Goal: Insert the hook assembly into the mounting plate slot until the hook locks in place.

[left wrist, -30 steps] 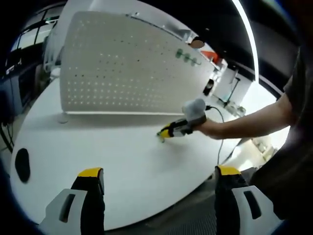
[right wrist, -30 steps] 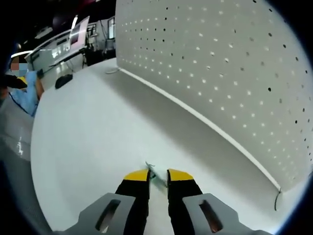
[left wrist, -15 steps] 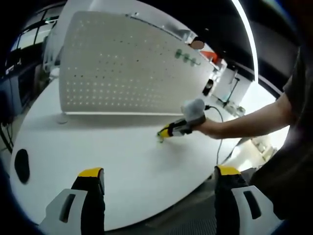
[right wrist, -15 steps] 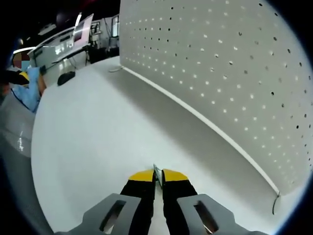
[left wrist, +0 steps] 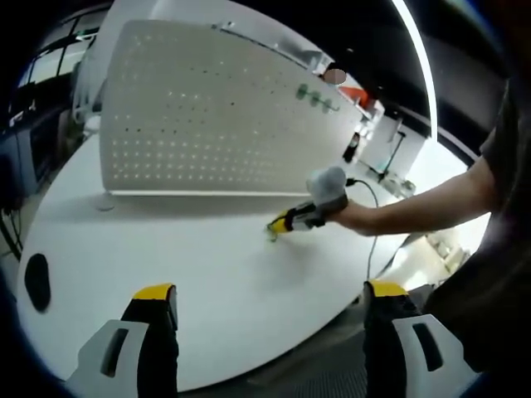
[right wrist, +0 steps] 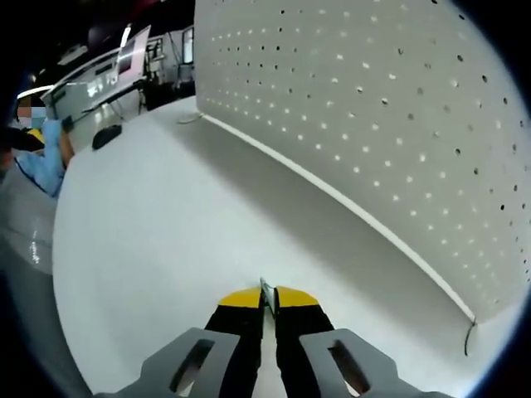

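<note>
Standing pegboard (right wrist: pixel 398 124) beyond pinched hook (right wrist: pixel 267 292)

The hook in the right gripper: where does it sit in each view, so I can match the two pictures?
Left gripper view: a tiny glint at the tip of the right gripper, centre-right, low over the white table.
Right gripper view: the hook is a thin metal sliver pinched between the yellow-tipped fingers, bottom centre.
Shared landmark: the white perforated board standing on the table.
</note>
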Demonstrator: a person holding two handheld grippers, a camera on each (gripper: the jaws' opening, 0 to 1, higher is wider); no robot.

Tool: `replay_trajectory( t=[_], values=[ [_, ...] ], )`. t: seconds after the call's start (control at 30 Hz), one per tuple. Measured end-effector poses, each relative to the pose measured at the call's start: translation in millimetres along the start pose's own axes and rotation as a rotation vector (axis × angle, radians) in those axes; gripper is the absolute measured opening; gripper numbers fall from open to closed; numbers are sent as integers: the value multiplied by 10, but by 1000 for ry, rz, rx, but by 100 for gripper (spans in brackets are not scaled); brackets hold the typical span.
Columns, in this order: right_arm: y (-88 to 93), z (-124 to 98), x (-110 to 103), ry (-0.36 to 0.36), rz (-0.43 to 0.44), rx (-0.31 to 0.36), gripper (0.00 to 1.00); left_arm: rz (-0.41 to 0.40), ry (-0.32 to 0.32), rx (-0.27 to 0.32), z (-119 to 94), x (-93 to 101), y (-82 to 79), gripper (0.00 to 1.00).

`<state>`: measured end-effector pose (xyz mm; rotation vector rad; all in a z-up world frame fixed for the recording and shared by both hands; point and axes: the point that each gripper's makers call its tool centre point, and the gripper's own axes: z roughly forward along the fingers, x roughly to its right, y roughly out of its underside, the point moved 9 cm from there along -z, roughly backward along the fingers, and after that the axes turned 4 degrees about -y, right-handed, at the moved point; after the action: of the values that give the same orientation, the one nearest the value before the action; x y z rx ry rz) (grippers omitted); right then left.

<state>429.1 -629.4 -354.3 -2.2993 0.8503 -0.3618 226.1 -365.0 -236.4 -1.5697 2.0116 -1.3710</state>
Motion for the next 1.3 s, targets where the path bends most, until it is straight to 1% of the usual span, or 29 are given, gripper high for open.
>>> replay_trajectory(
  t=[0.1,0.23,0.37,0.4,0.53,0.93,1.17,1.3],
  values=[
    [-22,-24,12,13,5,10,1,0,-3,0,-6,-6,5,94],
    [-32,-37,26,13,19,15,1,0,-4,2,-8,-5,5,94],
    [-41,-64,20,9,50,26,0,-1,-3,7,-5,1,-3,94],
    [-55,-61,37,19,42,32,0,0,-3,8,-5,2,-5,94],
    [-59,-69,22,17,40,26,0,4,-3,9,-3,6,-13,94],
    [-79,-149,9,30,75,52,0,10,-5,18,-17,13,-40,94],
    [-152,-249,-17,40,61,77,0,15,-2,25,-18,30,-66,94],
    [-245,-333,-28,44,53,112,0,24,1,35,-25,48,-103,94]
  ],
)
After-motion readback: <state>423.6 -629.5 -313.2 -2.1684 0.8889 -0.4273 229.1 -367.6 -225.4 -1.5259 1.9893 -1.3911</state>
